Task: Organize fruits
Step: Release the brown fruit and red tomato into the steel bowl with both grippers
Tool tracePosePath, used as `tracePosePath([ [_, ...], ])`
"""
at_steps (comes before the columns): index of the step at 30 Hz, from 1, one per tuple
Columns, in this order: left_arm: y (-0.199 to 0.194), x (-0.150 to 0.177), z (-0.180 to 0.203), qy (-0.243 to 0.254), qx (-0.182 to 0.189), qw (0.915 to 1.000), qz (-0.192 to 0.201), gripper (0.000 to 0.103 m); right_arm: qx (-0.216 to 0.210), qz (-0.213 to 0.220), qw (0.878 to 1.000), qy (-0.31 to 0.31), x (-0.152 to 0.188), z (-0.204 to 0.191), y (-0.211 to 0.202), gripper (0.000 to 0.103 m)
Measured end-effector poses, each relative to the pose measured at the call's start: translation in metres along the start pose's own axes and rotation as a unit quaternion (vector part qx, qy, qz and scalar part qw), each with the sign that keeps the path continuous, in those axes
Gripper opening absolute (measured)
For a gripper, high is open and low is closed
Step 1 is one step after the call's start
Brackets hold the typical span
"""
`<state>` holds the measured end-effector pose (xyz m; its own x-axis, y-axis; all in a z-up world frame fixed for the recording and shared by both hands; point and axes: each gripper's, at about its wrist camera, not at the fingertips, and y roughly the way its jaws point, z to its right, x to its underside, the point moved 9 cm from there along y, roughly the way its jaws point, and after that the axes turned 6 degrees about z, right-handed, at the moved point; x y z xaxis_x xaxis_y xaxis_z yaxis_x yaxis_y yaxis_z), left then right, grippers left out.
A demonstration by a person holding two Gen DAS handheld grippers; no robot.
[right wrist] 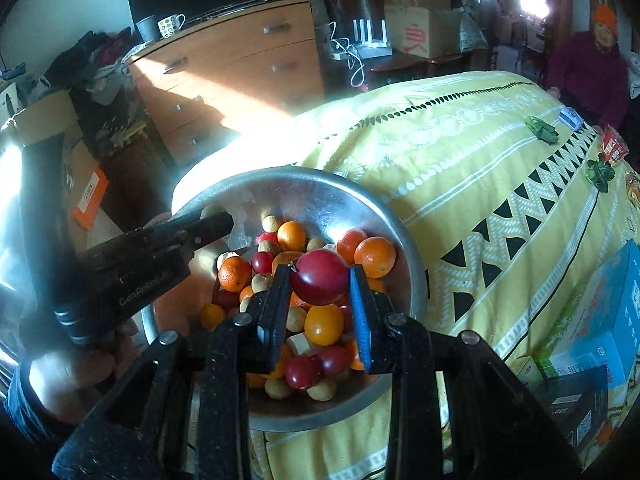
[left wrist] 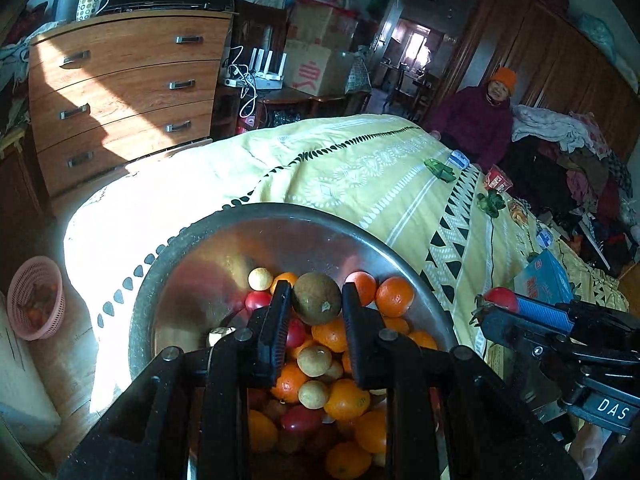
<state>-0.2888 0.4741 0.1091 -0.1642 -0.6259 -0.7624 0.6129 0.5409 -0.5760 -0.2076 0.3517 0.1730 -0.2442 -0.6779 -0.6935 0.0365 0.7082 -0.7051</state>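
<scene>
A steel bowl (left wrist: 208, 256) on a yellow quilt holds several oranges, red tomatoes and small tan fruits. My left gripper (left wrist: 316, 300) is shut on a brown round fruit (left wrist: 316, 298) and holds it above the pile. My right gripper (right wrist: 320, 278) is shut on a red tomato (right wrist: 320, 276) above the same bowl (right wrist: 304, 188). In the left wrist view the right gripper (left wrist: 496, 304) shows at the right with the tomato (left wrist: 500, 298). In the right wrist view the left gripper's fingers (right wrist: 208, 226) show at the left; their fruit is hidden.
The quilt (left wrist: 360, 168) covers a raised surface. A pink basket (left wrist: 36, 300) with some fruit stands on the floor at left. A blue box (right wrist: 608, 312) and small packets lie on the quilt at right. A wooden dresser (left wrist: 128, 92) stands behind. A seated person (left wrist: 480, 120) is far right.
</scene>
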Motion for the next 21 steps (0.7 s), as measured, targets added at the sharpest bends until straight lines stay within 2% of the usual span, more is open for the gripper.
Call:
tracePosePath([
  [6, 0.005, 0.001, -0.003, -0.007, -0.005, 1.0, -0.003, 0.025, 0.006, -0.005, 1.0, -0.009, -0.002, -0.007, 0.007, 0.03],
  [8, 0.007, 0.0, -0.004, -0.008, -0.006, 0.9999, -0.005, 0.03, 0.006, -0.006, 1.0, -0.009, -0.003, -0.007, 0.009, 0.03],
  [10, 0.008, 0.001, -0.004, -0.006, -0.01, 0.9999, -0.005, 0.05, 0.007, -0.004, 1.0, -0.008, -0.003, -0.006, 0.01, 0.03],
  [11, 0.008, 0.0, -0.005, -0.005, -0.014, 0.9999, -0.001, 0.054, 0.007, -0.003, 1.0, -0.007, -0.003, -0.005, 0.011, 0.03],
  [13, 0.007, -0.002, -0.007, -0.007, -0.021, 0.9997, 0.005, 0.07, 0.009, -0.007, 1.0, -0.007, -0.003, -0.005, 0.013, 0.03],
  [16, 0.005, -0.004, -0.01, -0.013, -0.027, 0.9995, 0.013, 0.076, 0.011, -0.008, 1.0, -0.009, -0.003, -0.006, 0.013, 0.031],
  [18, 0.004, -0.005, -0.009, -0.014, -0.028, 0.9994, 0.013, 0.076, 0.014, -0.003, 1.0, -0.012, -0.004, -0.008, 0.009, 0.04],
  [20, 0.002, -0.006, -0.008, -0.013, -0.029, 0.9994, 0.014, 0.076, 0.018, 0.007, 1.0, -0.014, -0.008, -0.009, 0.004, 0.068],
  [21, 0.002, -0.006, -0.007, -0.014, -0.028, 0.9994, 0.015, 0.076, 0.024, 0.014, 1.0, -0.015, -0.01, -0.008, 0.0, 0.074],
])
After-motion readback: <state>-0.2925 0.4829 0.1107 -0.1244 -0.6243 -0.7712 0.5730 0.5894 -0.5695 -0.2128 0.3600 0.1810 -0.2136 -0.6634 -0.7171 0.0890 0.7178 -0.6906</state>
